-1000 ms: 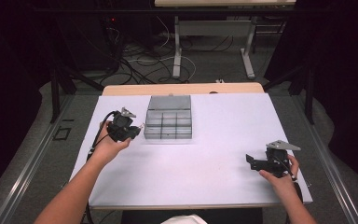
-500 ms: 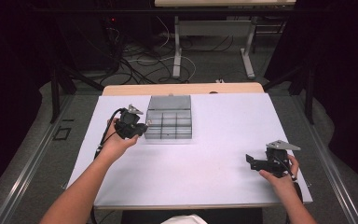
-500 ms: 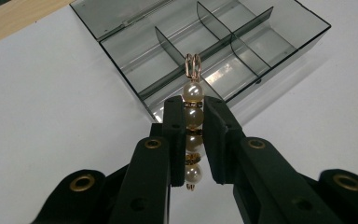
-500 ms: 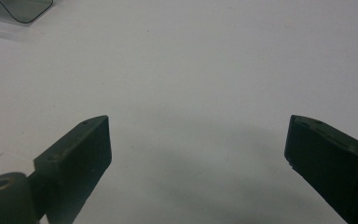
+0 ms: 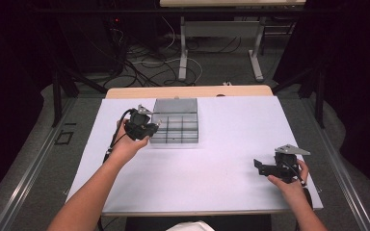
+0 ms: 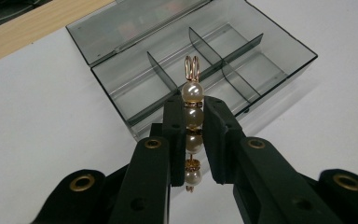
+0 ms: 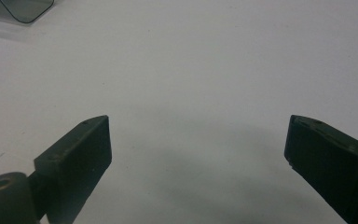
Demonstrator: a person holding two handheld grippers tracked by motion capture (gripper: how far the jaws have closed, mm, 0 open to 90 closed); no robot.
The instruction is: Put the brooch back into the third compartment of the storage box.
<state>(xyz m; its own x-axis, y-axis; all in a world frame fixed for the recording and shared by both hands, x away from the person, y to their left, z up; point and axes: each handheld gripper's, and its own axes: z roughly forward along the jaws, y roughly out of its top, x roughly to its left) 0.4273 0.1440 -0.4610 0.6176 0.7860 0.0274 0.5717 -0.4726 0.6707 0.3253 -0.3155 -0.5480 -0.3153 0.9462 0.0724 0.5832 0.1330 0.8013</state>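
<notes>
while our left gripper (image 6: 193,140) clamps a pearl pin (image 6: 192,125) by the open box (image 6: 279,35), we judge a compartment drop comes next; right gripper (image 7: 198,154) gapes wide.

box (image 6: 223,70) smoky grey, clear | pearl pin (image 6: 192,122) cream w/ gold | mat (image 5: 231,144) white, maybe lilac tint | tools black

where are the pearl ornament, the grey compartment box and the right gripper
pearl ornament (image 6: 192,91): left gripper view, top pearl.
grey compartment box (image 6: 205,44): left gripper view, a divider wall.
right gripper (image 5: 257,164): high view, between its open fingertips.
</notes>
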